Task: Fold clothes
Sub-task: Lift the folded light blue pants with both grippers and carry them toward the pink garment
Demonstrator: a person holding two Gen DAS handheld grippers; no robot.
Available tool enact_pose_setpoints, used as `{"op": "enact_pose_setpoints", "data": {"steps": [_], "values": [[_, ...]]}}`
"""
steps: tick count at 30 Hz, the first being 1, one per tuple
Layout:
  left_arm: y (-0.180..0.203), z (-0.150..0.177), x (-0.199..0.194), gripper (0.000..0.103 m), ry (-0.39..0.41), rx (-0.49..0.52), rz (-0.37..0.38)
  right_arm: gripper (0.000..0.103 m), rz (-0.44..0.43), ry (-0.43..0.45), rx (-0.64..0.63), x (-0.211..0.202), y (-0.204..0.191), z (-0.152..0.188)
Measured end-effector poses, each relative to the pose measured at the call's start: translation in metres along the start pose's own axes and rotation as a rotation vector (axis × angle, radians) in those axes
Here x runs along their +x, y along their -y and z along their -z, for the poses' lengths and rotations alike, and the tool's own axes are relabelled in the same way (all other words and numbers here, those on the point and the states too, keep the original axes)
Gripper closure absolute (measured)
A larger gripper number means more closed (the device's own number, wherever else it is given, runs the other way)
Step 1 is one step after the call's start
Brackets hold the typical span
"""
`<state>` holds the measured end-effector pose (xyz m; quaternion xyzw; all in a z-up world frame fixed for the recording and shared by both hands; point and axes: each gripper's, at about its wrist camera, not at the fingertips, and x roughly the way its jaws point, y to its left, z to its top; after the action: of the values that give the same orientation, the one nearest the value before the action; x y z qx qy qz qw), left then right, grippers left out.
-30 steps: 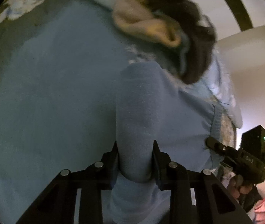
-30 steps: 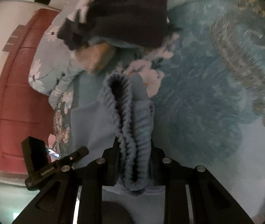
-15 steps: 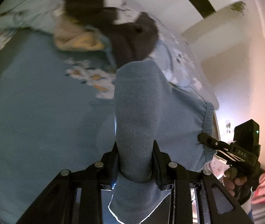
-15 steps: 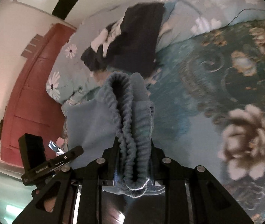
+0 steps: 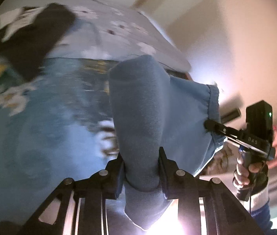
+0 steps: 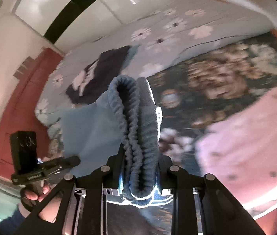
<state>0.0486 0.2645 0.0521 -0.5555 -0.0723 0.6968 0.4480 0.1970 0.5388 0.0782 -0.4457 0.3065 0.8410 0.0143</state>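
Both tongs grip one blue garment, held up above the floral bedspread: left gripper clamps a plain fold, right gripper clamps the ribbed waistband. Behind lie a dark garment and a pink cloth.

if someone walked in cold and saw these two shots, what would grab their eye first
Most likely the blue garment, pinched by the left gripper and by the right gripper at its ribbed elastic band, and stretched between them above the bed. Next, the dark garment lying on the pale daisy-print bedding at the far end, and the pink cloth low on the right of the right wrist view.
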Motion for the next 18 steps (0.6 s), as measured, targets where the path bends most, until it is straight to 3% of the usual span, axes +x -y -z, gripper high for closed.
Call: {"op": "enact_pose_setpoints", "data": {"steps": [9,14,18], "values": [[0.110,-0.015,0.094,0.071,-0.150,0.125,0.079,0.077,0.146,-0.014,0.079,-0.081,0.112,-0.010],[0.152,-0.015,0.148,0.071,-0.228,0.133,0.089,0.077,0.235,-0.051,0.101,-0.092,0.152,-0.017],[0.164,-0.008,0.185,0.071,-0.277,0.130,0.045,0.076,0.292,-0.081,0.127,-0.087,0.184,-0.017]]}}
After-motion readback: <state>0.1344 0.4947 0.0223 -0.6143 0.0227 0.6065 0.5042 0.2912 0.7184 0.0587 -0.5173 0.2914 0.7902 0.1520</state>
